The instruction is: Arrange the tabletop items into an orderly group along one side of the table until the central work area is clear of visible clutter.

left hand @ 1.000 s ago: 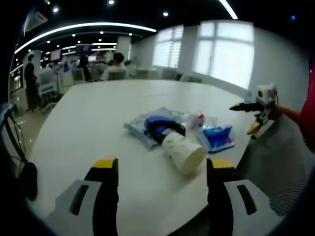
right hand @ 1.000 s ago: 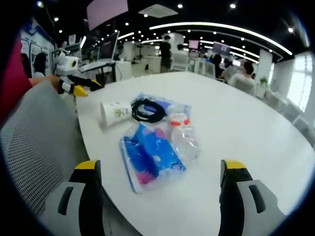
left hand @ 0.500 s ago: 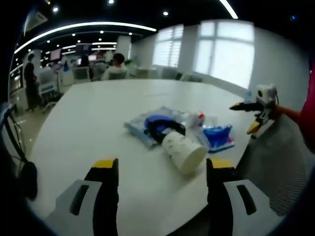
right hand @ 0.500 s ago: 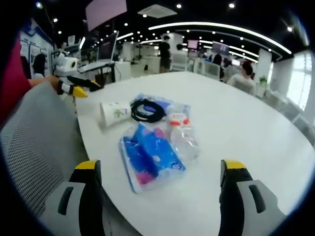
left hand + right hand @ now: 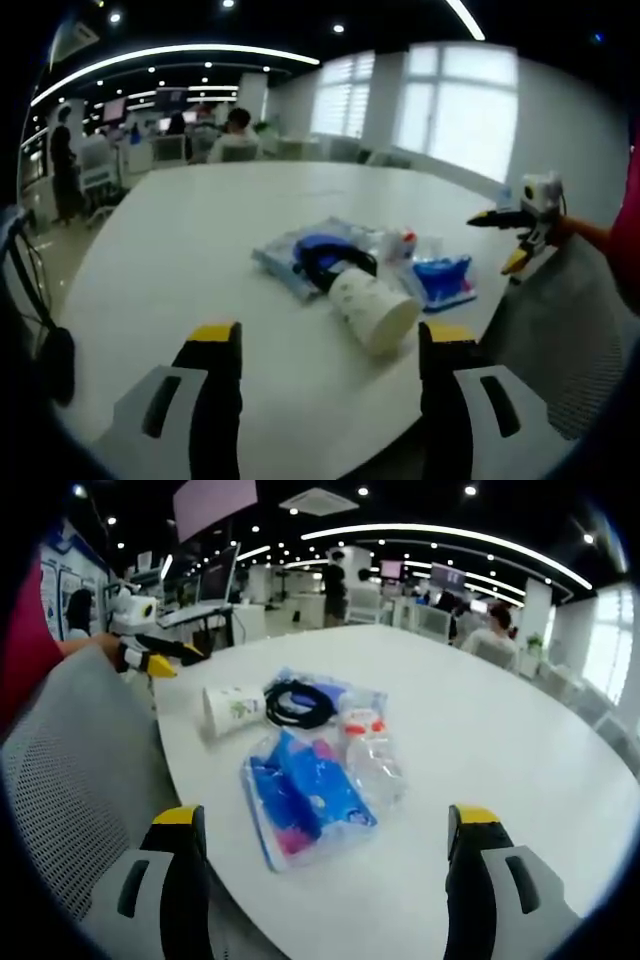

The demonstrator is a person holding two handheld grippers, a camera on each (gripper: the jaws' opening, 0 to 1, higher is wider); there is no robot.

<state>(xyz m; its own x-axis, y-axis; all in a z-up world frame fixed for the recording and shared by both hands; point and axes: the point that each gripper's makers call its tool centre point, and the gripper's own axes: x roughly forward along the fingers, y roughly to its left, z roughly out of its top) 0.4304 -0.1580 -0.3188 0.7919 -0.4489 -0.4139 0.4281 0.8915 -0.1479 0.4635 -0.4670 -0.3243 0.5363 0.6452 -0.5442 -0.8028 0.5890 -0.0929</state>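
A white paper cup (image 5: 374,305) (image 5: 233,706) lies on its side on the white table (image 5: 200,230) (image 5: 500,720). Beside it sit a coiled black cable (image 5: 330,258) (image 5: 300,704) on a clear blue-printed bag, a blue packet (image 5: 440,278) (image 5: 305,795) and a crumpled clear bottle with a red cap (image 5: 400,243) (image 5: 370,748). My left gripper (image 5: 330,345) (image 5: 165,658) is open, short of the cup. My right gripper (image 5: 325,825) (image 5: 505,238) is open, short of the blue packet. Both hold nothing.
A grey mesh chair back (image 5: 70,770) (image 5: 570,330) stands at the table's edge between the grippers. The far half of the table is bare. Desks, monitors and people (image 5: 335,580) fill the office behind, with bright windows (image 5: 450,110) on one side.
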